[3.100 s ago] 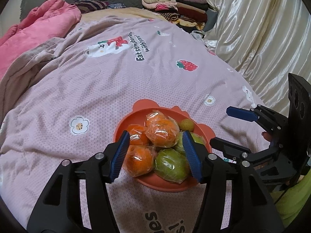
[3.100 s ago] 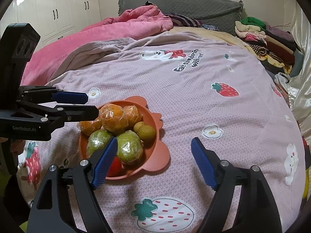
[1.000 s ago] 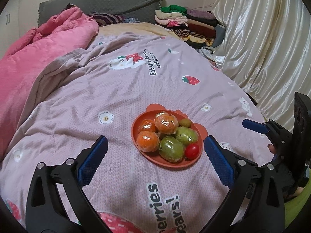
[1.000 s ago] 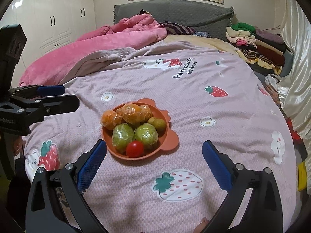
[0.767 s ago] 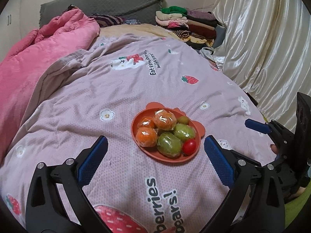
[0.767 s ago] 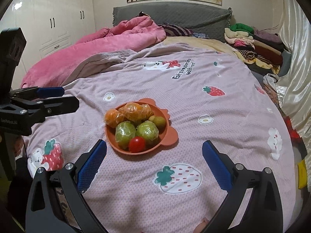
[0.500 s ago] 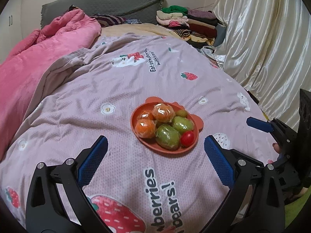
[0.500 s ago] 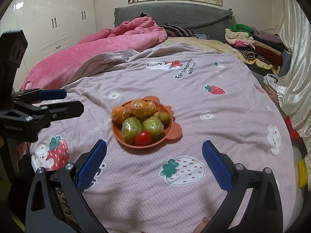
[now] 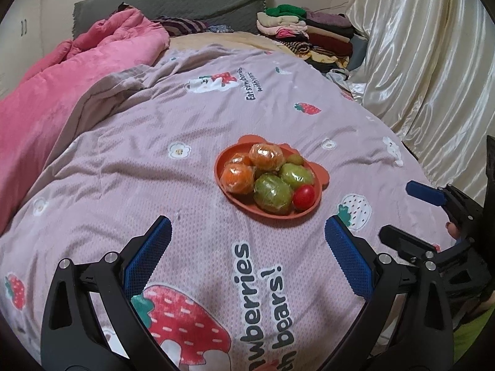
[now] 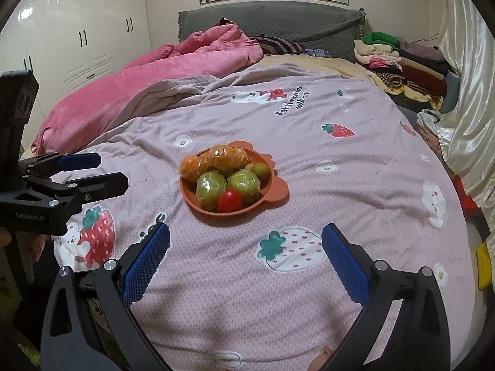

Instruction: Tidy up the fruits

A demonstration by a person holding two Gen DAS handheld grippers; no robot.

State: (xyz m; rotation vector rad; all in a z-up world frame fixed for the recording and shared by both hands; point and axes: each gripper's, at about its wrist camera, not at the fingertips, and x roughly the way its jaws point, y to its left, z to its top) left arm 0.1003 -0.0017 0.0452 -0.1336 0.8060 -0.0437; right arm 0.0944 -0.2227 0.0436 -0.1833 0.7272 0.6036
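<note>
Fruits sit piled in an orange plate (image 9: 311, 210) near the middle of the bed (image 9: 191, 198): wrapped oranges (image 9: 266, 155) at the far side, two wrapped green fruits (image 9: 273, 194) nearer, a red tomato (image 9: 303, 197) at the near rim, and a small green fruit (image 10: 260, 171) behind. The left gripper (image 9: 247, 259) and right gripper (image 10: 246, 256) hover near the bed's foot edge, well apart from the plate, each with fingers spread wide and holding nothing. A pink quilt (image 10: 148, 83) lies along the bed's left edge.
</note>
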